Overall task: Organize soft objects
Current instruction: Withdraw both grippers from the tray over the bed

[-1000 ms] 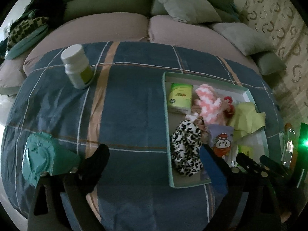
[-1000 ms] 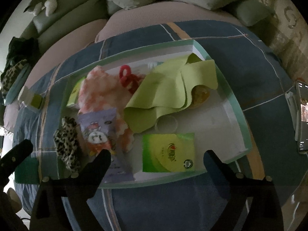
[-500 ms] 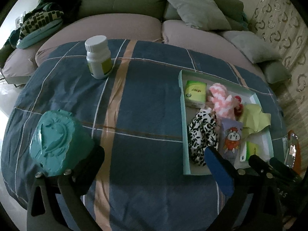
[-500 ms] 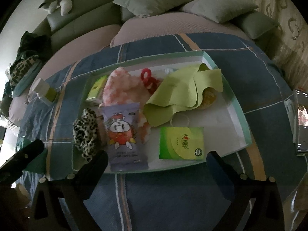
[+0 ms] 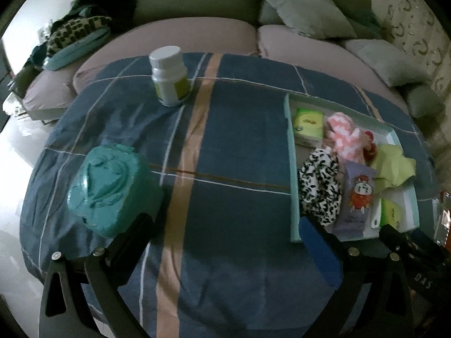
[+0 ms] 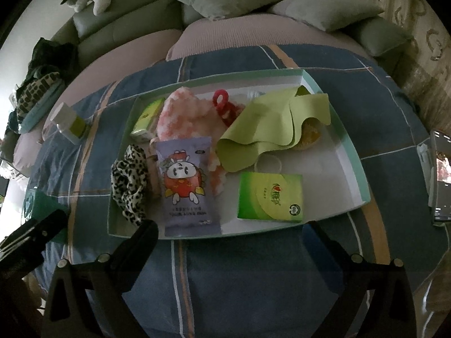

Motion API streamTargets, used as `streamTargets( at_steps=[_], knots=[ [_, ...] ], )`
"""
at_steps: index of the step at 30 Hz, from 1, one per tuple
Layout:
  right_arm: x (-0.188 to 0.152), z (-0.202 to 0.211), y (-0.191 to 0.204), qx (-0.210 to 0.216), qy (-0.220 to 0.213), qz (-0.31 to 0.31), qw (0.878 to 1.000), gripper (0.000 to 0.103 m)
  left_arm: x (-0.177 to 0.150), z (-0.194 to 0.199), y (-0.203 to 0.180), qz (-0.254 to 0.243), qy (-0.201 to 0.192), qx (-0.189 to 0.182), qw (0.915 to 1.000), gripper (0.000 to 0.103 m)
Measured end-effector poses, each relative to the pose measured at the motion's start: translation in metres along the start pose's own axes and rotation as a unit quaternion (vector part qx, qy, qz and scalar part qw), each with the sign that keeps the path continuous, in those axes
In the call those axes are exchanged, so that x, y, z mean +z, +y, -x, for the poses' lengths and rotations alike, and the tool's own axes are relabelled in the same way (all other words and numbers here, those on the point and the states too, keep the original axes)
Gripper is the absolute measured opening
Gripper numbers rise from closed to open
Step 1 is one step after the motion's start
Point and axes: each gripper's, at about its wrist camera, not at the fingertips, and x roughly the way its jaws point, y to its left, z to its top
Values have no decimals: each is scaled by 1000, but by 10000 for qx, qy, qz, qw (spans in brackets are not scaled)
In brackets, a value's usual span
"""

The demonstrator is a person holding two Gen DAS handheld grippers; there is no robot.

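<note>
Both hand-held grippers spread wide, empty: left (image 5: 225,225), right (image 6: 234,236). Soft items — leopard scrunchie (image 6: 129,180), pink fluffy cloth (image 6: 183,112), green cloth (image 6: 270,121) — lie in tray (image 6: 352,152) on tabletop (image 5: 239,146).

Dim, fisheye edges, bright L side.

"DA5" printed in white on the black gripper body (image 5: 422,284) at lower right, print on purple snack packet (image 6: 186,186) and green tissue pack (image 6: 271,197) too small to be read
</note>
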Motion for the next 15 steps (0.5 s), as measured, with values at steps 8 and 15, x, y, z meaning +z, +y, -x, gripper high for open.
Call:
streamTargets(
  at_steps=[8, 15],
  knots=[
    [-1, -5, 2, 35, 17, 55, 10000, 103, -1, -3, 2, 58, 61, 194, 9998, 103],
    [0, -8, 5, 94, 57, 90, 9999, 103, -3, -5, -1, -77, 95, 392, 9992, 103]
  ],
)
